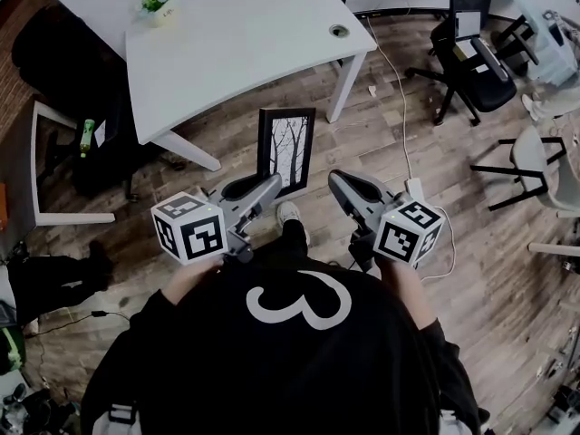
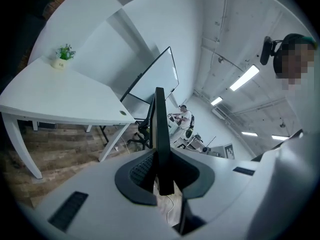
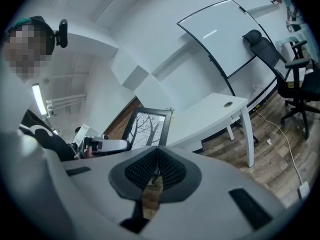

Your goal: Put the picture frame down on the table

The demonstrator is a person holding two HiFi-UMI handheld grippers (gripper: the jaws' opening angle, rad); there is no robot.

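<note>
The picture frame (image 1: pixel 285 147) is black with a bare-tree print and stands upright in the air in front of me, over the wood floor. My left gripper (image 1: pixel 271 187) is shut on its lower left edge. In the left gripper view the frame (image 2: pixel 160 129) shows edge-on, clamped between the ribbed pads (image 2: pixel 144 168). My right gripper (image 1: pixel 338 181) hangs just right of the frame, apart from it, with its jaws together and nothing between them. The right gripper view shows the frame (image 3: pixel 146 128) to the left and ahead. The white table (image 1: pixel 245 34) lies beyond the frame.
A small potted plant (image 1: pixel 157 0) sits at the table's far left corner. Black office chairs (image 1: pixel 471 57) and a white cable (image 1: pixel 401 107) are at the right. A dark chair and a white shelf (image 1: pixel 41 166) stand at the left. A whiteboard (image 3: pixel 225 36) leans against the wall behind the table.
</note>
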